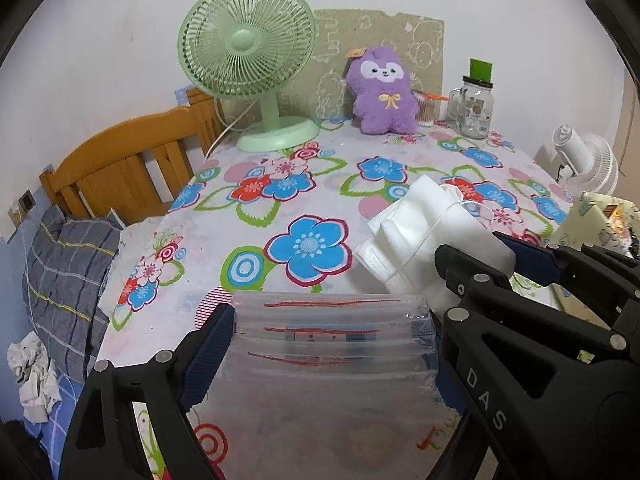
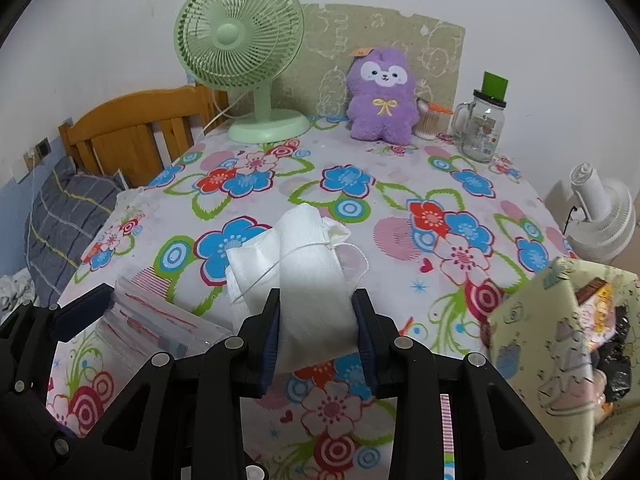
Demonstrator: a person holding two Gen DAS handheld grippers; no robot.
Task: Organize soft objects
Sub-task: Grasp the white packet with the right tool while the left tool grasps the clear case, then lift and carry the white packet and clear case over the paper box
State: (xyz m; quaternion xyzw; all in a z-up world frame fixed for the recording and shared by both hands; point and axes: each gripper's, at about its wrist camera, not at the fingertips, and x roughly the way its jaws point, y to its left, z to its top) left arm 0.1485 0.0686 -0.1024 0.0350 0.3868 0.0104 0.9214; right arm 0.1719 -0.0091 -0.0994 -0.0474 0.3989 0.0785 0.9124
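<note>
My right gripper (image 2: 316,336) is shut on a bundle of white drawstring cloth bags (image 2: 304,264) and holds it above the flowered tablecloth (image 2: 400,208). The bundle also shows in the left wrist view (image 1: 420,236), gripped by the right gripper (image 1: 476,260). My left gripper (image 1: 332,344) stands wide around a stack of clear zip bags (image 1: 332,336) with red seal lines, lying on the table; the pads sit at its two sides. The stack also shows low left in the right wrist view (image 2: 156,320), with the left gripper (image 2: 80,312) beside it.
A green desk fan (image 2: 240,48), a purple plush toy (image 2: 380,96) and a glass mug jar (image 2: 480,128) stand at the table's back. A patterned box (image 2: 560,340) sits at the right edge, a white fan (image 2: 600,216) beyond it. A wooden bed frame (image 1: 120,160) and pillow are left.
</note>
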